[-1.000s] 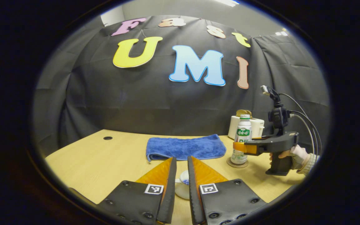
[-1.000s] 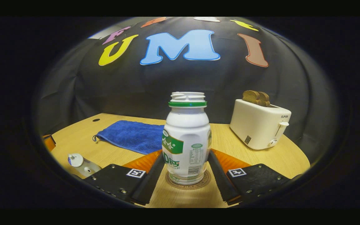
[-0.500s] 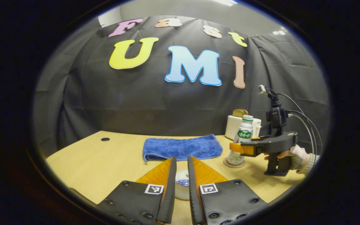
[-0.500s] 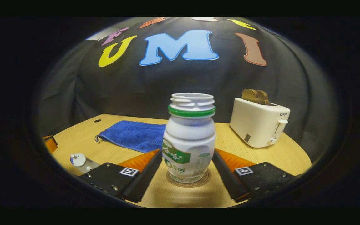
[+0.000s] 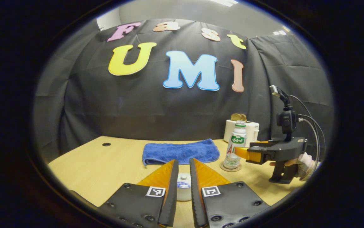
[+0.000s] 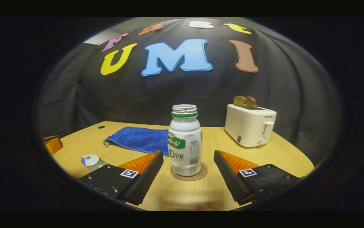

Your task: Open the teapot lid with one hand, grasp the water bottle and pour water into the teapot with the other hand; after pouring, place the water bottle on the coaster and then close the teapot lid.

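Centrally, the wooden table (image 6: 276,158) carries, far to near, a white toaster (image 6: 250,125) at far right, a blue towel (image 6: 139,139) at far left, and the water bottle (image 6: 185,142), uncapped and upright on the round coaster (image 6: 189,175). In the right gripper view, the right gripper (image 6: 188,166) is level and released, its fingers spread wide and clear of the bottle on either side. In the left gripper view, a hand (image 5: 302,160) grips that gripper's handle at the right, just beside the bottle. Near the left edge of the table, the left gripper (image 5: 183,186) points forward and level, its fingers narrowly parted around the teapot lid (image 5: 183,186); whether they press it cannot be told.
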Available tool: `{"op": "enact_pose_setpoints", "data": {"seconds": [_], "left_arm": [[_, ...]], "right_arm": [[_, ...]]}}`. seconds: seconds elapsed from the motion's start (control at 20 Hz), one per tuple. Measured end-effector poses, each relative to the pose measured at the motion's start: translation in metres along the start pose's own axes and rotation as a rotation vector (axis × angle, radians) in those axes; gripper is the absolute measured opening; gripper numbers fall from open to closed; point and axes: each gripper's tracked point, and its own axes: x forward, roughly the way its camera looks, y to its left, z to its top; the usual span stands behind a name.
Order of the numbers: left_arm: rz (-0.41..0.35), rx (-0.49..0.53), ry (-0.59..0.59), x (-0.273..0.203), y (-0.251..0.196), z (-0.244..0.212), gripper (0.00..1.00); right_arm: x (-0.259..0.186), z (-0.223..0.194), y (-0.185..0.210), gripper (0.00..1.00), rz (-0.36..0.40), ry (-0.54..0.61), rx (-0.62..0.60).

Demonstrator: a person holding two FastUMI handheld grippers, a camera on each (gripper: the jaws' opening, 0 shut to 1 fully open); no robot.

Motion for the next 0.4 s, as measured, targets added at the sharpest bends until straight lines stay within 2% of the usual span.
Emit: {"op": "enact_pose_setpoints", "data": {"seconds": [0.25,0.4], "left_arm": [[0.006,0.008,-0.036,-0.036,-0.024,0.017,0.32],[0.008,0.010,-0.052,-0.048,-0.042,0.012,0.32]], "right_arm": [[-0.079,0.023,0.007,0.99,-0.034,-0.116,-0.025],[-0.113,0.019,0.015,0.99,-0.046,-0.151,-0.014]]}}
